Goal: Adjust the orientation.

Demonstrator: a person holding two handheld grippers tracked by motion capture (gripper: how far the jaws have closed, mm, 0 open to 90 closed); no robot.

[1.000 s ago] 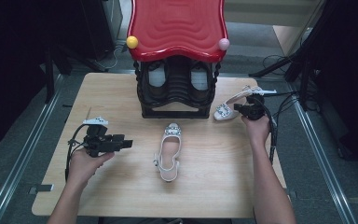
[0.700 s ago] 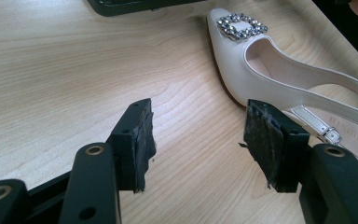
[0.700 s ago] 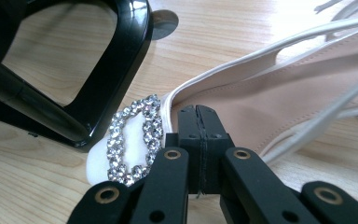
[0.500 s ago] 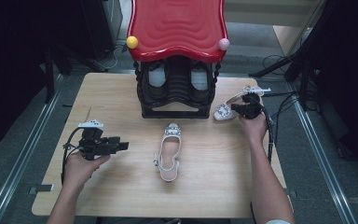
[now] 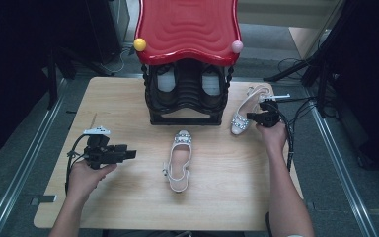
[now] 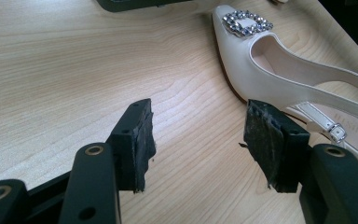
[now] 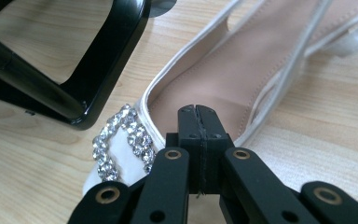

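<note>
- Far left of the wooden table [image 5: 128,207], the left gripper [image 5: 128,154] sat in the person's left hand [image 5: 86,175], pointing right toward the middle shoe. Its jaws stood wide apart, nothing between them but bare wood grain.
- In the left gripper view the left gripper [image 6: 198,135] looked across at that middle slingback shoe [image 6: 279,70]: ivory, pointed toe, a sparkling square rhinestone buckle [image 6: 247,22] on the toe, a thin heel strap with a small metal clasp. The shoe lay just beyond the right-hand pad, near it but apart.
- Centre of the table, the same middle slingback shoe [image 5: 178,160] lay flat, toe aimed at the black shoe rack [image 5: 186,98] with its red wavy top [image 5: 187,27]; a yellow ball [image 5: 139,44] and a pink ball [image 5: 237,47] sat at the top's corners.
- Right of the rack, a second slingback shoe [image 5: 246,108] lay angled, toe toward the person, just beside the rack's foot.
- The right gripper [image 5: 250,117] hung over that shoe. In the right gripper view the right gripper [image 7: 198,116] had its jaws pressed together, pad to pad, directly above the shoe's opening by the second shoe's buckle [image 7: 121,140]; whether anything was pinched between them, I could not tell.
</note>
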